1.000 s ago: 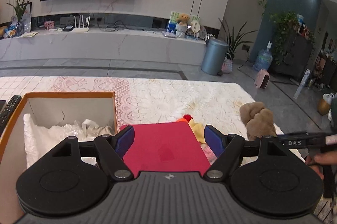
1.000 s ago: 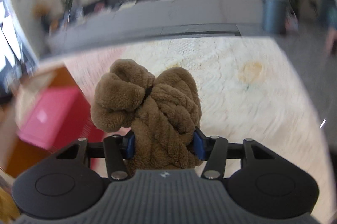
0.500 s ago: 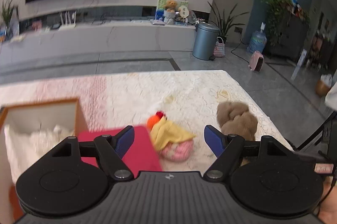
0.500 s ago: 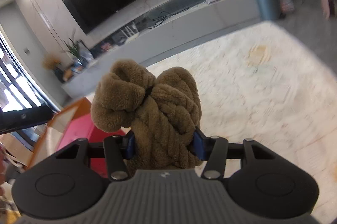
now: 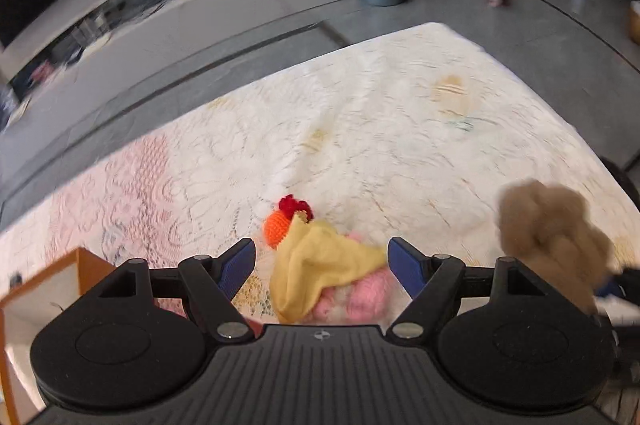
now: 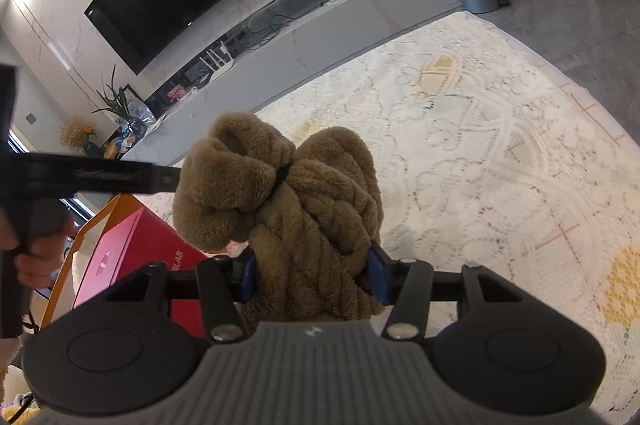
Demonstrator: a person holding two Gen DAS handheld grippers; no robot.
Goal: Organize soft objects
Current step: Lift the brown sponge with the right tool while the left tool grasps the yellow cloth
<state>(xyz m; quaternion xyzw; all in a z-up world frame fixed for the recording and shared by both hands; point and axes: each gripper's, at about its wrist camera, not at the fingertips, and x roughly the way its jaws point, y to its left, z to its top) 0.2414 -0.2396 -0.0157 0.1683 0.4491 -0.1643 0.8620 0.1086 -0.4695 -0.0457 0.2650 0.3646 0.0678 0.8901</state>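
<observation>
A brown fuzzy knotted cloth (image 6: 296, 221) is pinched between the blue pads of my right gripper (image 6: 312, 275), lifted above the lace-covered table. The left wrist view shows the same brown bundle (image 5: 548, 229) at the right edge. My left gripper (image 5: 322, 263) stands open just above a yellow cloth (image 5: 320, 265) draped over a pink fuzzy item (image 5: 360, 297), with an orange and red crocheted piece (image 5: 280, 225) beside them; its pads touch nothing. An orange-walled box (image 6: 80, 241) with a red box (image 6: 136, 257) inside sits at the left.
The white lace tablecloth (image 5: 380, 129) covers the table, whose far and right edges drop to a grey floor. The box corner (image 5: 48, 285) lies at lower left. A hand (image 6: 36, 253) holding the other gripper's handle shows at the left of the right wrist view.
My left gripper swung right, from over the red box to above the yellow and pink pile, and tilted down. The right gripper shifted a little, still holding the brown cloth.
</observation>
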